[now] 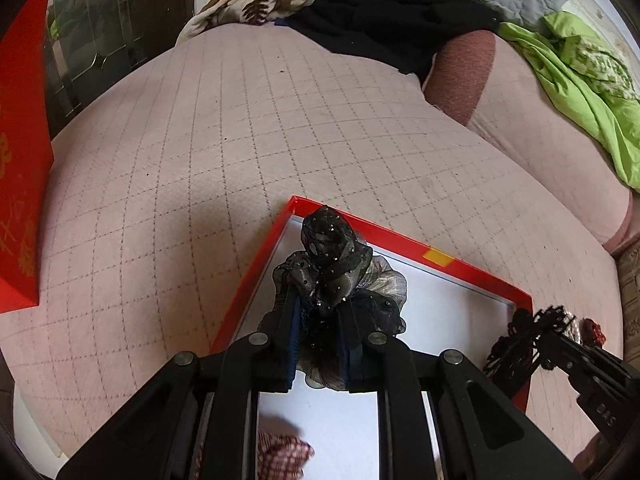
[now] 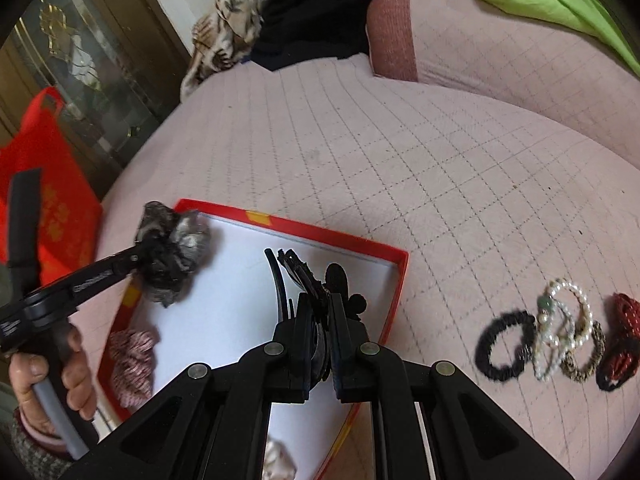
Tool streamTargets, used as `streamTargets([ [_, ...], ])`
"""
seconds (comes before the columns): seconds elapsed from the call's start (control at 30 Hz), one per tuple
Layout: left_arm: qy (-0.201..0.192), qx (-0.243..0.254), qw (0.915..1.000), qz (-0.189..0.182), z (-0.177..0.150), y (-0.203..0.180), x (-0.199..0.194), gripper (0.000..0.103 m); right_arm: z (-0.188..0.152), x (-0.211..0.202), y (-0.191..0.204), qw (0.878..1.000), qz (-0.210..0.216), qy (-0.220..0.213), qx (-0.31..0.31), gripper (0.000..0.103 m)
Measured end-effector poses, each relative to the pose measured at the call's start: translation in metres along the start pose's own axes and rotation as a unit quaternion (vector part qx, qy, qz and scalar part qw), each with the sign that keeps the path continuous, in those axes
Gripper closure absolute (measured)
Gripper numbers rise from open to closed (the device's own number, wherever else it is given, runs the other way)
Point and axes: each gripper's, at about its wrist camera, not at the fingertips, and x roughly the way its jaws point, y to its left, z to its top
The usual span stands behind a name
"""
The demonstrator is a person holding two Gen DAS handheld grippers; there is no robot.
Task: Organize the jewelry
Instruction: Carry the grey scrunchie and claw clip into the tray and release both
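Left gripper (image 1: 320, 320) clamped on a black sheer scrunchie (image 1: 336, 268) above the red box's (image 1: 400, 240) far corner, right gripper (image 2: 320, 320) pinched on a black headband (image 2: 296, 268) over the box's white floor, pink scrunchie (image 2: 130, 364) inside by the left wall, hair ties and pearl bracelet (image 2: 560, 328) on the pink bedspread (image 2: 400, 152) right of the box.

Both wrist views look steeply down, sharing the red box (image 1: 404, 242)

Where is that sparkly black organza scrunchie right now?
The black organza scrunchie is pinched in the left hand-held gripper, held above the far left corner of the red box; the right wrist view shows it at left, above a pink scrunchie.
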Motion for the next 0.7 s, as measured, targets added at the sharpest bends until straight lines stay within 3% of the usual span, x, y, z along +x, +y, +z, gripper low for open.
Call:
streamTargets([
  [0.27,-0.002,-0.01,0.9999,-0.004,0.0,0.006,0.007,0.072,0.007,0.012,-0.011,1.0,-0.013,0.003,0.014,0.089],
  [0.4,-0.015,-0.015,0.9997,-0.01,-0.001,0.008,-0.004,0.065,0.005,0.007,-0.011,1.0,-0.012,-0.01,0.013,0.055],
  [0.47,-0.017,-0.021,0.9995,-0.015,-0.001,0.009,-0.01,0.061,0.006,0.002,-0.01,1.0,-0.017,-0.017,0.008,0.049],
  [0.7,-0.041,-0.027,0.9986,-0.017,-0.01,0.003,-0.045,0.059,-0.001,-0.027,-0.016,0.999,-0.014,-0.04,0.015,0.047],
])
